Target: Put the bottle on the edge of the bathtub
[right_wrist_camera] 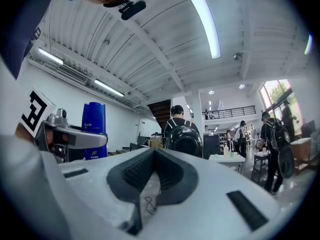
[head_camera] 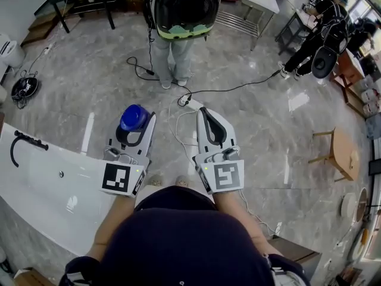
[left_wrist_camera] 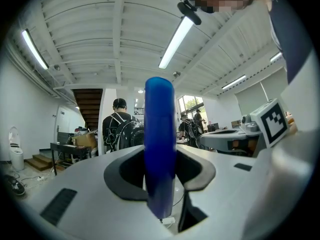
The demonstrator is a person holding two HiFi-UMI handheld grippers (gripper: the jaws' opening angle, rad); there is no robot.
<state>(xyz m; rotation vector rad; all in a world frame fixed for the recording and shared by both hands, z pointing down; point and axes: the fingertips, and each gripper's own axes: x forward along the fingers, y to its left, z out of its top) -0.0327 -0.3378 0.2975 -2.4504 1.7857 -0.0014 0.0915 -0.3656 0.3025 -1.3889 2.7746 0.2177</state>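
A blue bottle (head_camera: 133, 117) stands upright between the jaws of my left gripper (head_camera: 136, 124), which is shut on it and held level. In the left gripper view the bottle (left_wrist_camera: 159, 149) fills the middle, with the pads pressed against both its sides. My right gripper (head_camera: 208, 127) is held level beside it on the right, shut with nothing between its jaws. From the right gripper view the bottle (right_wrist_camera: 94, 129) shows at the left. The white bathtub (head_camera: 36, 186) with a black tap (head_camera: 24, 142) lies at the lower left, its rim just left of my left gripper.
A person (head_camera: 178, 22) with a black backpack stands straight ahead on the marble floor. Black and white cables (head_camera: 196, 91) run across the floor in front. A wooden stool (head_camera: 342, 154) stands at the right. More people (head_camera: 324, 31) and tables are at the far right.
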